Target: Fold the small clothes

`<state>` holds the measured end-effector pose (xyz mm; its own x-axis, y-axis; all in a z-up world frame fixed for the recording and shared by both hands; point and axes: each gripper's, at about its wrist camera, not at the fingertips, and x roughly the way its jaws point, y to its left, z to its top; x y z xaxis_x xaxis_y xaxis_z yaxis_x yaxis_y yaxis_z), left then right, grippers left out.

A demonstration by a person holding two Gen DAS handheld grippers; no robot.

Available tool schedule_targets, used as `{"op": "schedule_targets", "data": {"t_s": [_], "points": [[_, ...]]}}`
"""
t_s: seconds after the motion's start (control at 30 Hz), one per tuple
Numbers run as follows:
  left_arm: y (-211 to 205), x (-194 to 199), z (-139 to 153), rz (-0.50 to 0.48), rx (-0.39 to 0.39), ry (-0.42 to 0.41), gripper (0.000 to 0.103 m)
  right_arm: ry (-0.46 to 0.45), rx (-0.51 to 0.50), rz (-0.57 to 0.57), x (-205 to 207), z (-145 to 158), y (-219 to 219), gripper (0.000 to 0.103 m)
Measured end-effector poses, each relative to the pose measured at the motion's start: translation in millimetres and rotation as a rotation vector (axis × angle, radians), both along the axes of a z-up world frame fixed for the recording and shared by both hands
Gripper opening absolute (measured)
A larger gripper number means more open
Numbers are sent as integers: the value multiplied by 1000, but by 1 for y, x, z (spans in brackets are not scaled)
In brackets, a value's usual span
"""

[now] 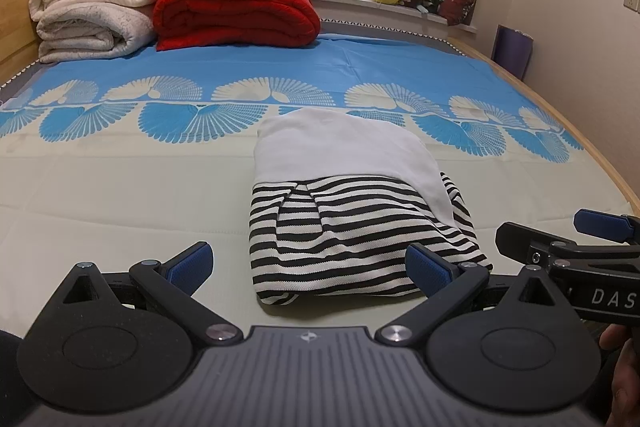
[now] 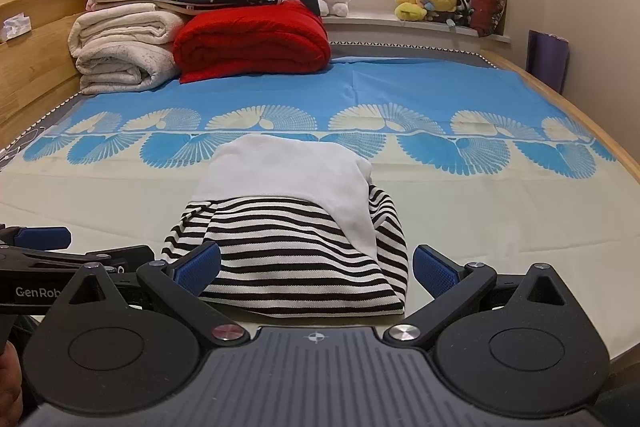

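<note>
On the cream part of the bed sheet (image 1: pixel 120 179), just ahead of both grippers, lies the small striped garment (image 1: pixel 344 243), its black-and-white part nearest and its plain white part (image 2: pixel 288 171) lying over the far half; it looks folded into a compact rectangle already, though the right edge sits a little uneven, with a striped flap showing beside the white; the left gripper (image 1: pixel 308 267) has its jaws spread wide, gripping nothing, and the right gripper (image 2: pixel 316 267) likewise stands released and empty, 1 blue pad on each side of the near hem; my judgement is that the folding is nearly or fully done, with at most 1 more fold or a tidying of that edge left; the folded blankets (image 2: pixel 160 39) far back are not involved.
</note>
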<state>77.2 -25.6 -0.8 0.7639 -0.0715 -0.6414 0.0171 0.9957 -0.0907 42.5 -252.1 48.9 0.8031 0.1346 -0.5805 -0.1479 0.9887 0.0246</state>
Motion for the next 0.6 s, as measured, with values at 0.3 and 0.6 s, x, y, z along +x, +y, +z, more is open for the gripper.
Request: {"op": "schedule_targets", "data": {"t_s": [0.3,0.6], "points": [[0,0,0,0,0,0,102,2,1,-2,1,1,0,102],[0,0,0,0,1,0,102,6,3,-6,1,0,1,102]]}}
